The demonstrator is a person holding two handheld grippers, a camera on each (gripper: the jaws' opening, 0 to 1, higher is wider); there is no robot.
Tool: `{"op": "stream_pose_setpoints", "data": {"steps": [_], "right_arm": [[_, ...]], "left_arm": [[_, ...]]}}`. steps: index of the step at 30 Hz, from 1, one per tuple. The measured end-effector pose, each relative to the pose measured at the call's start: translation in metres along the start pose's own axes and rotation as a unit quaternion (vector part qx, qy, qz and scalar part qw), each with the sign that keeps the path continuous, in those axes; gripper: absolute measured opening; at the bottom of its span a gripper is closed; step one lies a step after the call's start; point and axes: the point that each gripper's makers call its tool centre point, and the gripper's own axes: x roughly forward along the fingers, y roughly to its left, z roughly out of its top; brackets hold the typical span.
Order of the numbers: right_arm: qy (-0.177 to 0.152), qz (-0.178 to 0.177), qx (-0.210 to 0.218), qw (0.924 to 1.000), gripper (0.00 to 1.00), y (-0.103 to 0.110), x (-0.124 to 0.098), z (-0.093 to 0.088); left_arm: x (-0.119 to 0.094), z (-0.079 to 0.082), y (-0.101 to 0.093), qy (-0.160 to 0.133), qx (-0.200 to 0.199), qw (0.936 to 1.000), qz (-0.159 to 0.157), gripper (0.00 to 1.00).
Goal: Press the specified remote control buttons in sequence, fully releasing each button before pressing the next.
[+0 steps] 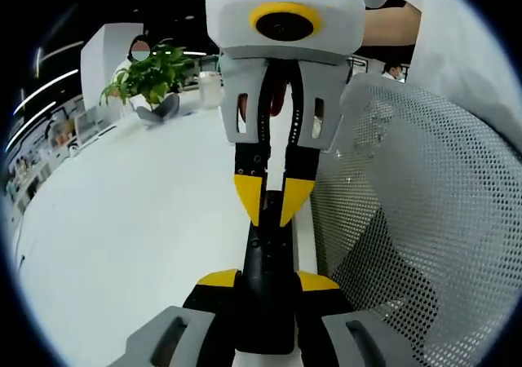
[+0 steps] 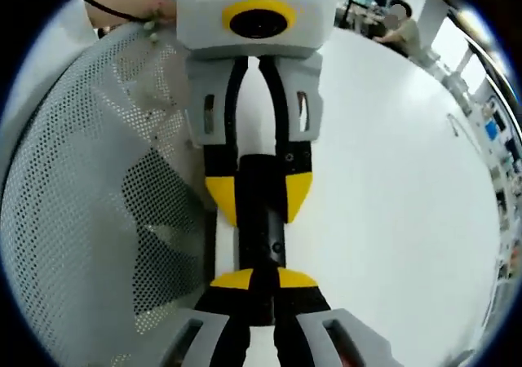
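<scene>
Left gripper view puts the remote control (image 1: 266, 253) straight ahead of me, a slim black bar whose long axis runs directly away along my jaws. My left hand-held gripper (image 1: 267, 281) is clamped on its near end, one yellow tip on each long edge. My right hand-held gripper (image 1: 272, 208) faces me from the far end, its jaws drawn together to a narrow point that rests over the top face of the remote control. So the two grippers stand nose to nose with the bar between them. The right one is the nearer to the buttons and, I judge, the one to do the pressing while the left holds steady.

In the right gripper view the same line shows from the other side. The remote control runs up the middle from my closed right tips to the left tips, which straddle its far end.

The remote control is held above the edge of the white desk (image 1: 122, 220), just beside the mesh back of a chair (image 1: 408, 220). Its face looks dark and glossy, and the buttons are too small and dim for me to tell apart. I cannot tell whether the right tips are bearing down on a button or only touching the face
</scene>
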Motion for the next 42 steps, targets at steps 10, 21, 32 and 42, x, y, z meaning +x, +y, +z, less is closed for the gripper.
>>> {"op": "stream_pose_setpoints", "data": {"steps": [10,21,32,42], "right_arm": [[-0.068,-0.027,0.001,0.9973,0.05,0.0007,-0.0012,0.0025],[-0.016,0.002,-0.082,0.9965,0.04,0.0037,0.0019,0.0054],[0.078,0.031,0.0,0.9964,0.04,-0.0005,0.0061,0.0047],[-0.091,-0.035,0.025,0.995,0.04,0.001,0.0008,0.0057]], "left_arm": [[-0.0002,0.0005,-0.0004,0.0,-0.001,1.0,0.001,0.25],[0.0001,-0.0001,-0.0005,0.0,-0.001,1.0,0.001,0.25],[0.0004,0.0001,-0.0001,-0.001,-0.001,1.0,0.001,0.25],[0.0006,0.0002,-0.0003,-0.001,-0.001,1.0,0.002,0.25]]}}
